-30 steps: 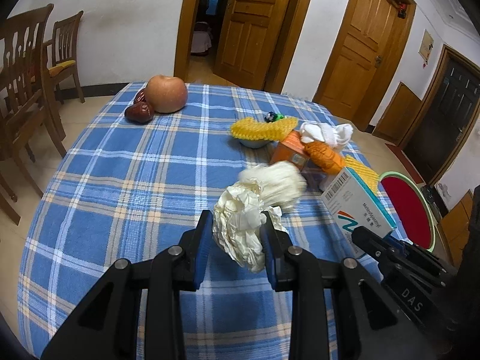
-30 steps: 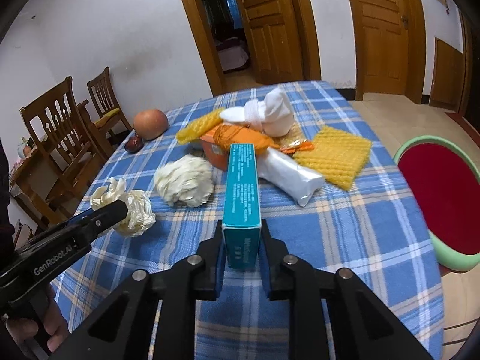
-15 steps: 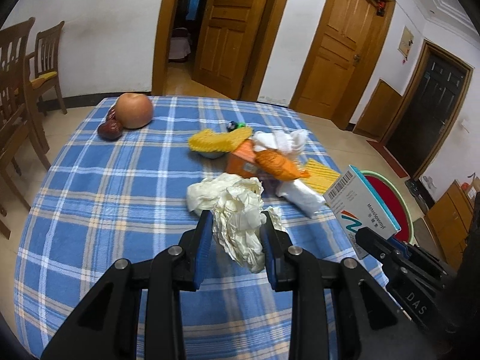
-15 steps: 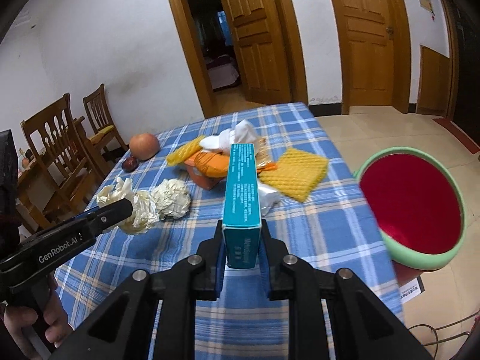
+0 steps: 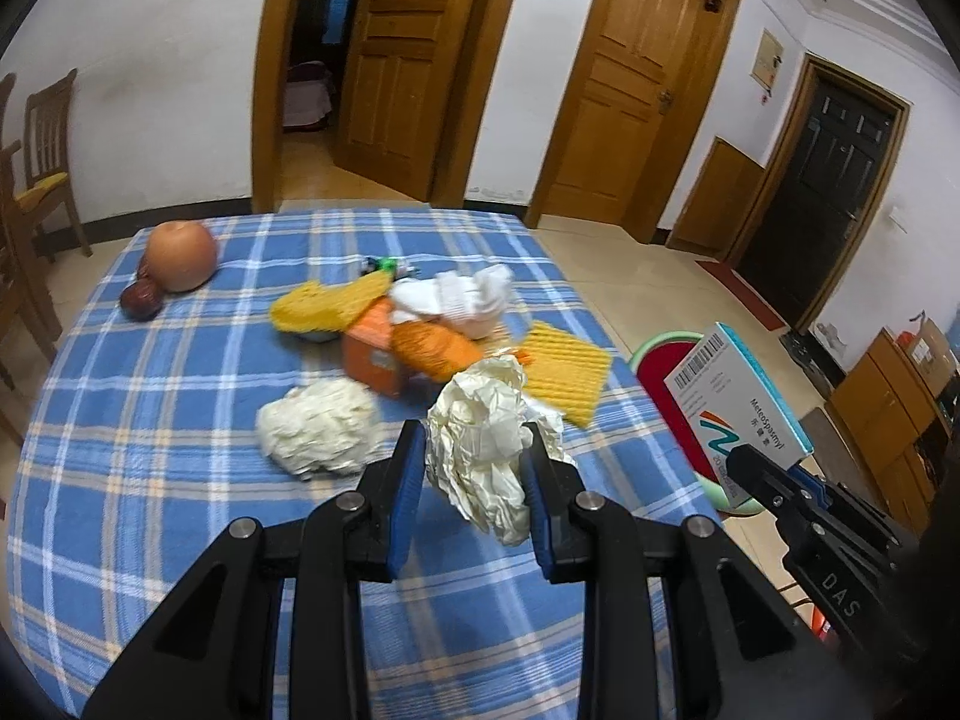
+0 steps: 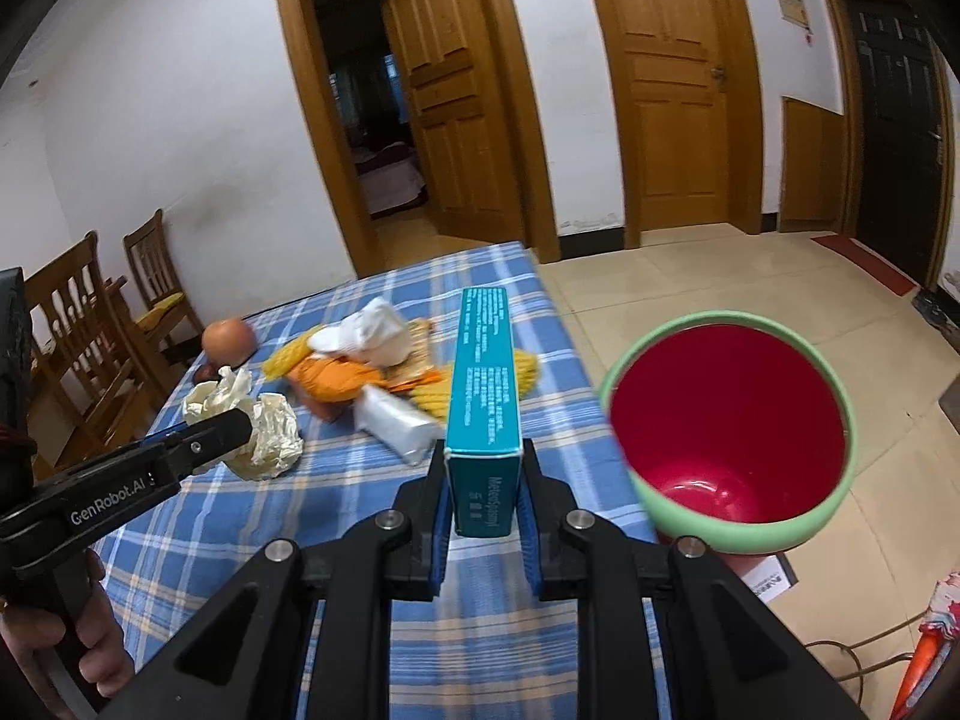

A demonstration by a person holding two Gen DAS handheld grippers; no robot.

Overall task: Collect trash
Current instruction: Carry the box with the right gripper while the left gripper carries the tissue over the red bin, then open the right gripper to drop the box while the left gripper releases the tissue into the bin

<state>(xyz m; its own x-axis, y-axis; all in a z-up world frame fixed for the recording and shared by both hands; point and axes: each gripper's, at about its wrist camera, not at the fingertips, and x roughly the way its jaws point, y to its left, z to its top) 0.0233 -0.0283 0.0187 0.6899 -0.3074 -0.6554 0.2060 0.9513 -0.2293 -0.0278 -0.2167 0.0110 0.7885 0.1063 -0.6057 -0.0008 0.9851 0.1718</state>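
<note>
My left gripper (image 5: 474,462) is shut on a crumpled cream paper wad (image 5: 480,444), held above the blue plaid table (image 5: 150,450); the wad also shows in the right wrist view (image 6: 264,426). My right gripper (image 6: 483,480) is shut on a teal medicine box (image 6: 486,396), held near the table's right edge; the box also shows in the left wrist view (image 5: 738,408). A red bin with a green rim (image 6: 732,420) stands on the floor right of the table. A second paper wad (image 5: 318,432) lies on the table.
A trash pile sits mid-table: orange box (image 5: 372,354), yellow foam nets (image 5: 564,372), white cloth (image 5: 468,294), white packet (image 6: 396,426). An apple (image 5: 180,255) and a dark fruit (image 5: 139,300) lie far left. Chairs (image 6: 90,348) stand left; doors behind.
Both grippers have lifted and swung right with their loads. The bin has come closer in the right wrist view, and the second wad now lies left of the left gripper.
</note>
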